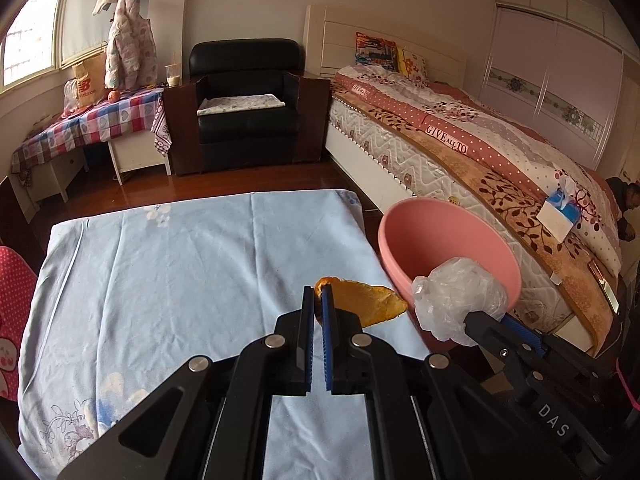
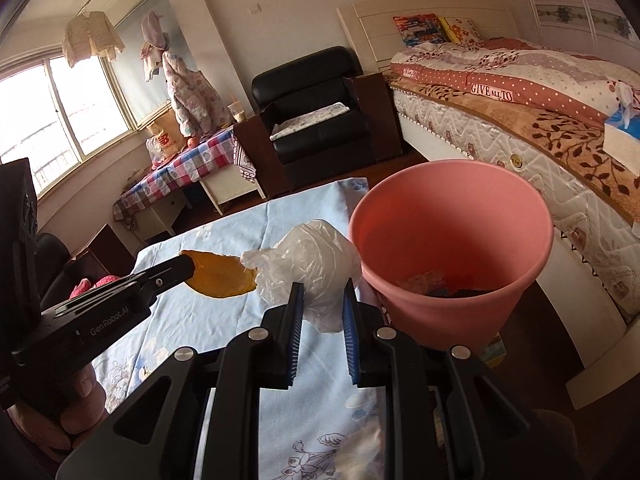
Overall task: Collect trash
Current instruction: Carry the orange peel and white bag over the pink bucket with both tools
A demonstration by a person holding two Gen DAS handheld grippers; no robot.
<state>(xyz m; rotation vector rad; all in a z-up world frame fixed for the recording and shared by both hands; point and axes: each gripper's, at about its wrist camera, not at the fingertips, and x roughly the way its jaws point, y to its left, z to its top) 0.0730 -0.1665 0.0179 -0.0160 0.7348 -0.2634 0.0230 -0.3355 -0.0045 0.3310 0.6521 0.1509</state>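
My left gripper (image 1: 318, 300) is shut on an orange peel (image 1: 362, 303) and holds it above the right edge of the blue-sheeted table (image 1: 160, 272). My right gripper (image 2: 322, 300) is shut on a crumpled clear plastic bag (image 2: 316, 264), just left of the pink bin (image 2: 452, 240). The bin stands off the table's right edge and has some trash at its bottom. In the left wrist view the bag (image 1: 456, 296) and right gripper (image 1: 476, 320) sit in front of the bin (image 1: 432, 240). In the right wrist view the left gripper (image 2: 188, 266) holds the peel (image 2: 222, 278) next to the bag.
A bed (image 1: 480, 140) with a tissue box (image 1: 560, 208) runs along the right. A black armchair (image 1: 244, 96) and a checked-cloth side table (image 1: 100, 120) stand at the far wall. A red polka-dot cushion (image 1: 12, 300) lies left of the table.
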